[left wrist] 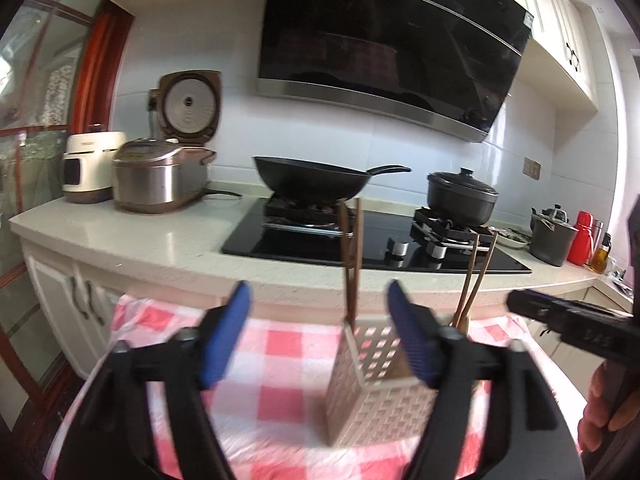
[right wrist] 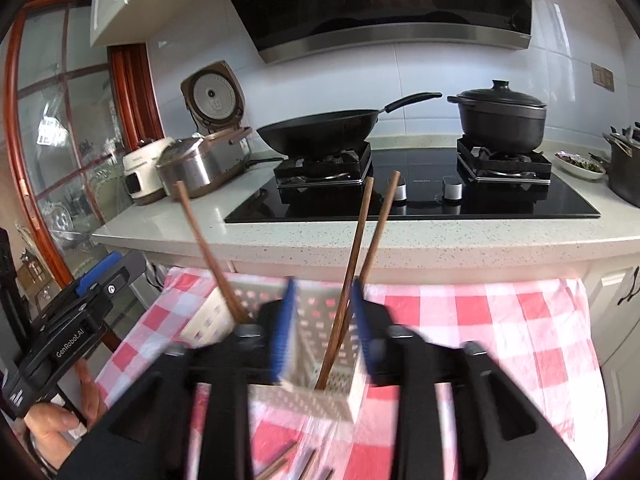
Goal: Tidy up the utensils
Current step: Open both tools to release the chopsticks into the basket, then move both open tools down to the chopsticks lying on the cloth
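A white perforated utensil holder [left wrist: 376, 392] stands on the pink checked cloth [left wrist: 280, 360], with brown chopsticks [left wrist: 352, 264] upright in its left part and a lighter pair [left wrist: 476, 272] in its right part. My left gripper [left wrist: 318, 332] is open and empty, its right finger in front of the holder. In the right wrist view the holder [right wrist: 320, 376] sits between my open right gripper's [right wrist: 324, 324] blue fingers [right wrist: 282, 328]. A chopstick pair [right wrist: 360, 260] leans in the near compartment, untouched. A single chopstick [right wrist: 204, 248] leans in the far one. More chopsticks [right wrist: 288, 466] lie on the cloth below.
The stone counter edge [left wrist: 240, 276] runs just behind the table. A black hob [left wrist: 312, 236] carries a wok [left wrist: 312, 180] and a lidded pot [left wrist: 460, 200]. Rice cookers [left wrist: 156, 176] stand at the left. A pot, red flask and bottle [left wrist: 580, 240] stand at the right.
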### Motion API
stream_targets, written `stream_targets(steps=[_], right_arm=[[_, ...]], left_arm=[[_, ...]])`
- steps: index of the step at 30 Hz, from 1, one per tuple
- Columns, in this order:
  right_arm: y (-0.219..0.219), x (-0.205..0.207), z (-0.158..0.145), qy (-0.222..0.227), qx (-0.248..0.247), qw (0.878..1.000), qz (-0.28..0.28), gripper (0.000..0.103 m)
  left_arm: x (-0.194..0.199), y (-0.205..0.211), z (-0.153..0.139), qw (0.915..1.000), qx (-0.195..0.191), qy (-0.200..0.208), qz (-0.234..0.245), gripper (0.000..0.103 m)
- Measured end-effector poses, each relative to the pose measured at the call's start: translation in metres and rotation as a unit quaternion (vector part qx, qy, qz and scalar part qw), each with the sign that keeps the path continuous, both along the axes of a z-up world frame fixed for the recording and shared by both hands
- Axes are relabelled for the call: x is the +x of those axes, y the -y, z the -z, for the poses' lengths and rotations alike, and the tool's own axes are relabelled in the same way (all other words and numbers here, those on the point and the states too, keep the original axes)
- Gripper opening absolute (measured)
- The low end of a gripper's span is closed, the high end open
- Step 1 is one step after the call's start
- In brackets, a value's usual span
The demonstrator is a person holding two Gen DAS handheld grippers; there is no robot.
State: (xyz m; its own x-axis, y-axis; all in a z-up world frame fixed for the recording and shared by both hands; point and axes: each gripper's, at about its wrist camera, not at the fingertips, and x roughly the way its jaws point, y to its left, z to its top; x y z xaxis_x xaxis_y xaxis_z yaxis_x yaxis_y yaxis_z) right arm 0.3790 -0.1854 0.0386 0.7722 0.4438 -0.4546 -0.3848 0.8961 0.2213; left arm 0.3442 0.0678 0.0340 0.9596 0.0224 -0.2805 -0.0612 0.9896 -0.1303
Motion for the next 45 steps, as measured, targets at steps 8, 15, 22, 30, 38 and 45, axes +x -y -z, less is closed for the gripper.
stream_targets(steps=[8, 15, 22, 30, 38, 45], right_arm=[[0.017, -0.071, 0.031, -0.009, -0.005, 1.000, 0.013, 0.045], [0.020, -0.113, 0.077, -0.043, -0.009, 0.999, 0.021, 0.046], [0.017, -0.124, 0.117, -0.084, -0.025, 0.996, 0.032, 0.046], [0.005, -0.117, 0.148, -0.133, -0.053, 0.989, 0.032, 0.039], [-0.006, -0.107, 0.159, -0.163, -0.070, 0.984, 0.035, 0.028], [-0.018, -0.102, 0.160, -0.168, -0.079, 0.982, 0.032, 0.026]], left_arm=[[-0.076, -0.015, 0.031, 0.9991, -0.003, -0.033, -0.027, 0.098], [-0.118, -0.017, 0.066, 0.9969, -0.010, -0.074, -0.024, 0.098], [-0.138, -0.003, 0.095, 0.9945, 0.016, -0.102, -0.018, 0.098], [-0.145, 0.008, 0.116, 0.9916, 0.036, -0.122, -0.019, 0.098], [-0.153, 0.005, 0.116, 0.9928, 0.037, -0.113, -0.015, 0.098], [-0.154, -0.003, 0.120, 0.9926, 0.018, -0.119, -0.010, 0.098]])
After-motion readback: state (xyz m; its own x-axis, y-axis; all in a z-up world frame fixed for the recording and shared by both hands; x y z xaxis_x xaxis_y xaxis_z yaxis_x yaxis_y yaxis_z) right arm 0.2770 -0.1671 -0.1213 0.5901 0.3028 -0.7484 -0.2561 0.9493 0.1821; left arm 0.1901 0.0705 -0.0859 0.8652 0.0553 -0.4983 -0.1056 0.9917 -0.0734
